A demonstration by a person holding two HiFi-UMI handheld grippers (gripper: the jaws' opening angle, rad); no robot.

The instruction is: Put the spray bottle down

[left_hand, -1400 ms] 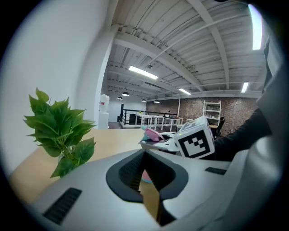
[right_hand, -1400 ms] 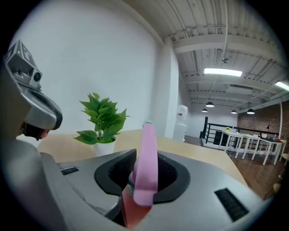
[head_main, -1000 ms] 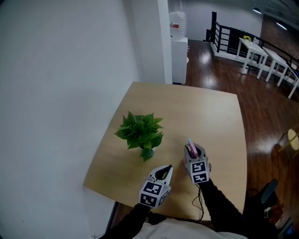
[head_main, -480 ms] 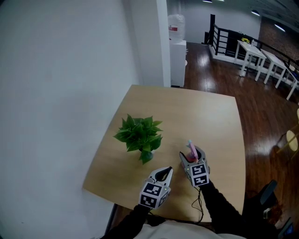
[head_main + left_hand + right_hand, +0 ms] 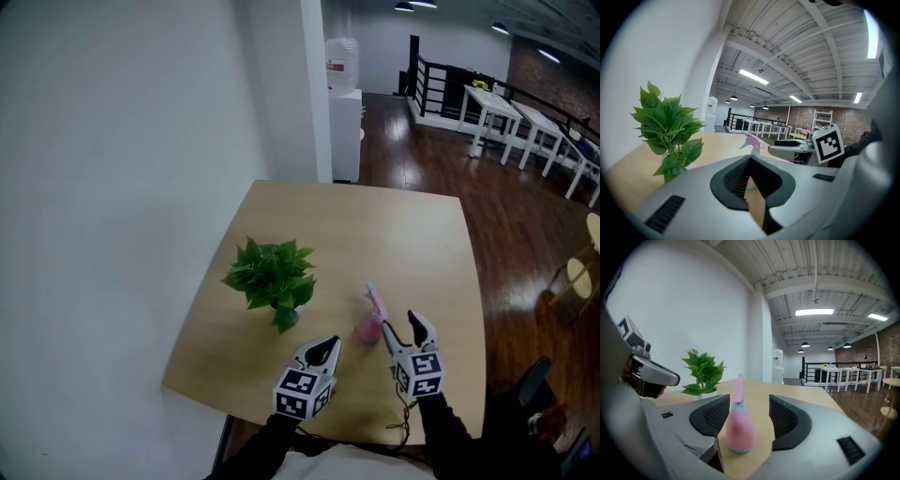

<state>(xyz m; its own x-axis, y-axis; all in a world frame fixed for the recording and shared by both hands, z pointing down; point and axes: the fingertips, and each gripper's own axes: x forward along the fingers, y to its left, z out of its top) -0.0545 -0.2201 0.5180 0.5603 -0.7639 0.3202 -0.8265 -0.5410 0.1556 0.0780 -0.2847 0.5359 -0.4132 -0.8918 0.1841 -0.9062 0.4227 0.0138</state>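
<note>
Backing off now: the right hand-held gripper (image 5: 401, 326) had the spray bottle (image 5: 371, 319) clamped a second ago. It had opened by half a second ago and has since pulled back toward the person and to the right. Its jaws stand wide with nothing pressed.

In the right gripper view the pink bottle (image 5: 738, 427) sits in line between the two pads, with a clear gap on each side and no contact. In the head view it is just ahead and left of the jaw tips, apart from them. The bottle stands upright on its base on the tabletop (image 5: 412, 234), nozzle up, near the potted plant (image 5: 272, 279) but not touching it. No tilt shows.

The left hand-held gripper (image 5: 325, 349) sits low over the near edge, jaws pinched together, empty, in the same spot as before.

Judgement: the put-down is effectively complete, since the bottle rests on its own and is released. What remains is clearing the right gripper fully away without clipping the bottle. Risk looks low, as the gap is already open.
</note>
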